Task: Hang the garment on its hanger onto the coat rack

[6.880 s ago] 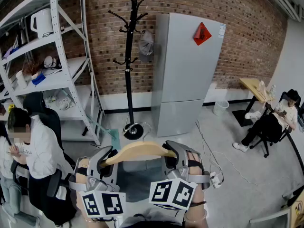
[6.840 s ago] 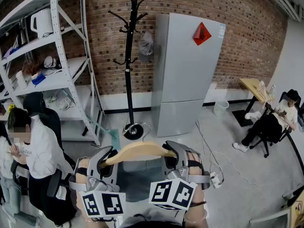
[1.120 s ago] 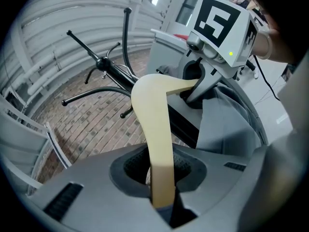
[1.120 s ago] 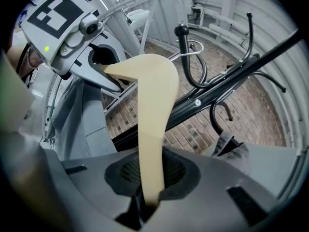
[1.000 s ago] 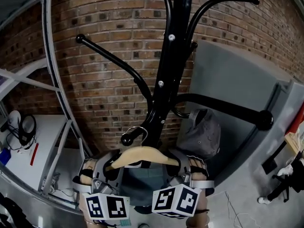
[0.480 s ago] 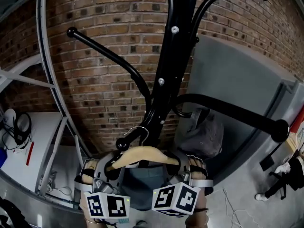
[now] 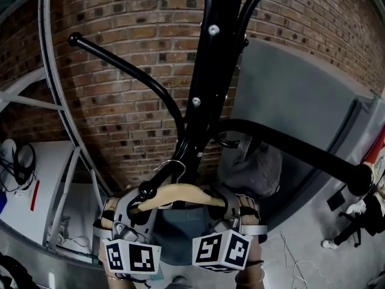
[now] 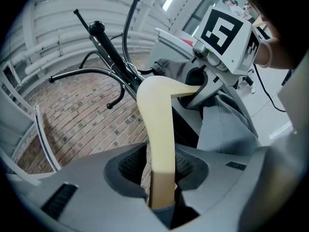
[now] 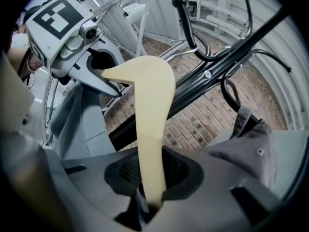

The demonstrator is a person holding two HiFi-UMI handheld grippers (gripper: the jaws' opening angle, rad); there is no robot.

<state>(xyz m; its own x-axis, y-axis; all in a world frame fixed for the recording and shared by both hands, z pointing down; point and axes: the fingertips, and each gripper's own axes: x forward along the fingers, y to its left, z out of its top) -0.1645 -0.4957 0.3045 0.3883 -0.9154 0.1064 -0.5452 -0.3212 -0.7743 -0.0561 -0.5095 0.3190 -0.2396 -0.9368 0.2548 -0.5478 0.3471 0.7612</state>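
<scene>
A pale wooden hanger carries a grey-blue garment and sits between my two grippers, low in the head view. Its wire hook lies over a lower arm of the black coat rack, just inside that arm's end knob. My left gripper has the hanger's end between its jaws. Those jaws are opening, and a slit of brick shows beside one pad. My right gripper is shut on the other end of the hanger.
A grey cap hangs from a rack arm just right of the hanger. A thick rack arm juts out to the right. A grey refrigerator stands behind, with a white metal shelf frame at the left and a brick wall.
The hanger's hook has slid further along the lower rack arm, past its knob. The rack looms closer and has shifted left in the head view. Both grippers stay at the hanger's ends.
</scene>
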